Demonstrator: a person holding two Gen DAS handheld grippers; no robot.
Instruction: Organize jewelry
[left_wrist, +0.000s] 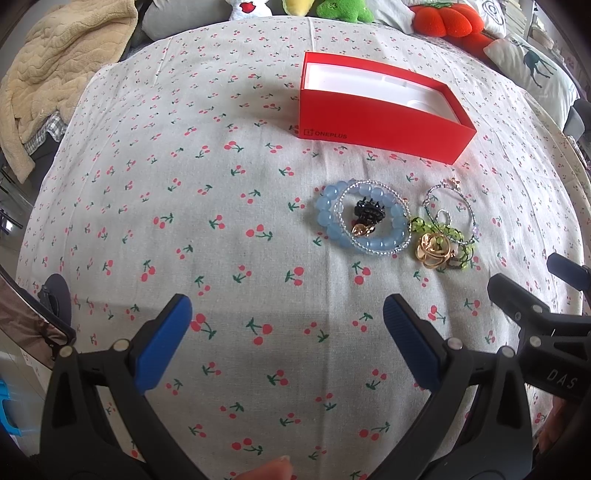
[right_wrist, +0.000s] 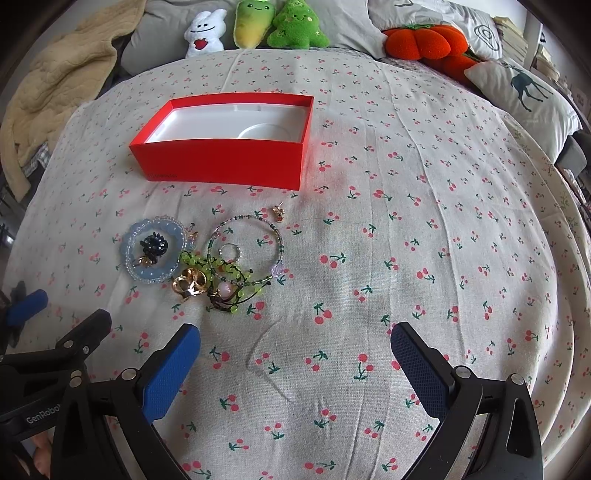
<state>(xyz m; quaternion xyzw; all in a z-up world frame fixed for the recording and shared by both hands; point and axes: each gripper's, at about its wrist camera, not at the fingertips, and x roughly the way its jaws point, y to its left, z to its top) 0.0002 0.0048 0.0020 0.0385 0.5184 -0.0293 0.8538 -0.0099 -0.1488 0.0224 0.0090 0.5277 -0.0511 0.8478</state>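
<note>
On the cherry-print cloth (right_wrist: 406, 258), nothing's sorted yet: the red box (right_wrist: 221, 162) sits empty, jewelry pile (right_wrist: 207, 258) just in front of it. Left gripper (left_wrist: 288, 328) and right gripper (right_wrist: 295, 354) hover wide open, holding nothing.

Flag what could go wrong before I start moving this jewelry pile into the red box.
1. The green bead strand is tangled with the gold rings and thin beaded hoop; lifting one may drag the others.
2. The black claw clip lies inside the blue bead bracelet, so a pinch could catch both.
3. The small earring lies flat on soft cloth and may slip the fingers.
</note>
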